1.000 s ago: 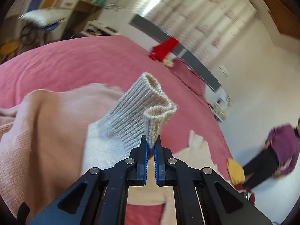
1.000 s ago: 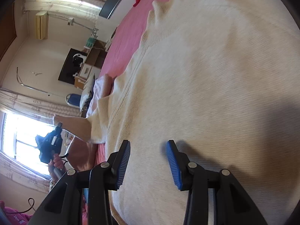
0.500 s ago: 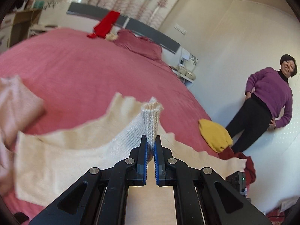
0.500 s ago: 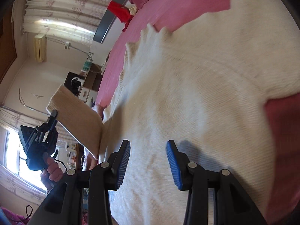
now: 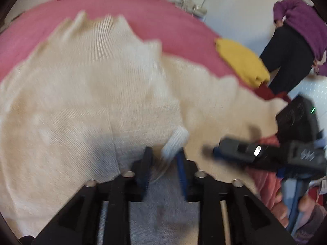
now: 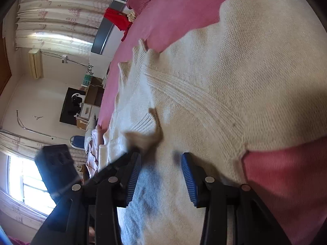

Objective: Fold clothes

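The left gripper (image 5: 164, 163) has just been opening, and the ribbed cuff (image 5: 175, 140) of the cream sweater (image 5: 81, 102) sits loose between its parted jaws, lying against the right-hand blue pad, the sleeve folded across the sweater's body. The right gripper (image 6: 160, 175) hovers close beside it with jaws spread wide and nothing in them, above the same knit. The sweater lies flat on the pink bedspread (image 5: 163, 20), a folded yellow garment (image 5: 241, 61) rests near the bed's edge, and a person in a purple top (image 5: 296, 20) stands by the wall.
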The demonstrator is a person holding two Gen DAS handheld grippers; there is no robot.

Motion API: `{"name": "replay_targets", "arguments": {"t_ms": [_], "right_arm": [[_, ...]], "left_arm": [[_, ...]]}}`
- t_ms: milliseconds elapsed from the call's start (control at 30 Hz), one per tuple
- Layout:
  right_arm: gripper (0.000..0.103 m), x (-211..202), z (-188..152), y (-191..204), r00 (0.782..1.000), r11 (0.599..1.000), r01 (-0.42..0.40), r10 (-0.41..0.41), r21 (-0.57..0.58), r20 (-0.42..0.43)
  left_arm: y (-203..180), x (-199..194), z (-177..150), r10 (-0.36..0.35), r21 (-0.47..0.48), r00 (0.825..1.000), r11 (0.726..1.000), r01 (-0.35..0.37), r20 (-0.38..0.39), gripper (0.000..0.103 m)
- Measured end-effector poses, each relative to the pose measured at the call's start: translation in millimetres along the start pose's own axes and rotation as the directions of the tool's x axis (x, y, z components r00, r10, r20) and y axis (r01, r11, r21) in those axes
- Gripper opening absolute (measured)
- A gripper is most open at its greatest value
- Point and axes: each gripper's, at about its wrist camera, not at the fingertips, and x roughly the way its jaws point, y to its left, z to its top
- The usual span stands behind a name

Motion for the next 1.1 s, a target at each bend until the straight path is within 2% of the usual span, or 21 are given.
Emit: {"name": "replay_targets", "arguments": {"t_ms": [33, 100, 133, 333, 433, 567, 633, 767, 833, 867, 933, 1100], "right_arm": [[0.042, 2, 2, 1, 1.000, 1.000, 0.002, -0.002, 0.001, -0.006], [0.043, 9, 7, 3, 1.000, 1.000, 0.013, -0.013, 0.002, -0.027], [0.044, 12, 10, 5, 0.999, 1.000, 0.020, -0.020, 0.003, -0.041], [0.044, 22, 18, 12, 0.994, 0.997, 0.071, -0.073, -0.023, -0.083], [0.044, 24, 21, 10, 0.994, 0.997, 0.071, -0.073, -0.019, -0.085], [0.044, 32, 26, 7, 0.994, 0.998, 0.062, -0.063, -0.017, -0.093], [0.044, 35, 27, 7, 0.994, 0.999, 0.041, -0.043, -0.019, -0.096], [0.046, 31, 25, 5, 0.995, 1.000, -0.028, 0.027, -0.007, -0.097], [0.047, 28, 23, 6, 0.995, 0.999, -0.043, 0.042, -0.015, -0.093], [0.047, 27, 22, 6, 0.995, 0.999, -0.042, 0.040, -0.020, -0.096], [0.047, 25, 19, 7, 0.994, 0.999, -0.045, 0.042, -0.023, -0.096], [0.047, 20, 7, 6, 0.992, 0.997, -0.071, 0.071, 0.004, -0.100]], "left_arm": [[-1, -2, -3, -0.021, -0.001, 1.000, 1.000, 0.021, 0.018, 0.050], [-4, -7, -9, -0.059, -0.002, 0.997, 0.998, 0.059, 0.047, 0.075], [-5, -10, -11, -0.078, -0.001, 0.996, 0.997, 0.078, 0.046, 0.078], [7, -31, -23, -0.156, -0.028, 0.988, 0.987, 0.156, -0.018, 0.079], [39, -57, -37, -0.181, -0.091, 0.983, 0.980, 0.177, -0.036, 0.079], [111, -106, -59, -0.130, -0.228, 0.992, 0.965, 0.127, 0.000, 0.079], [154, -134, -70, -0.094, -0.326, 0.995, 0.940, 0.100, 0.034, 0.079], [236, -188, -94, 0.005, -0.516, 0.991, 0.854, 0.066, 0.135, 0.079], [264, -208, -103, 0.053, -0.574, 0.983, 0.817, 0.059, 0.177, 0.079], [272, -213, -105, 0.064, -0.585, 0.981, 0.809, 0.057, 0.184, 0.079], [281, -219, -109, 0.064, -0.592, 0.980, 0.804, 0.061, 0.188, 0.079], [270, -203, -106, -0.012, -0.550, 0.988, 0.830, 0.094, 0.152, 0.079]]}}
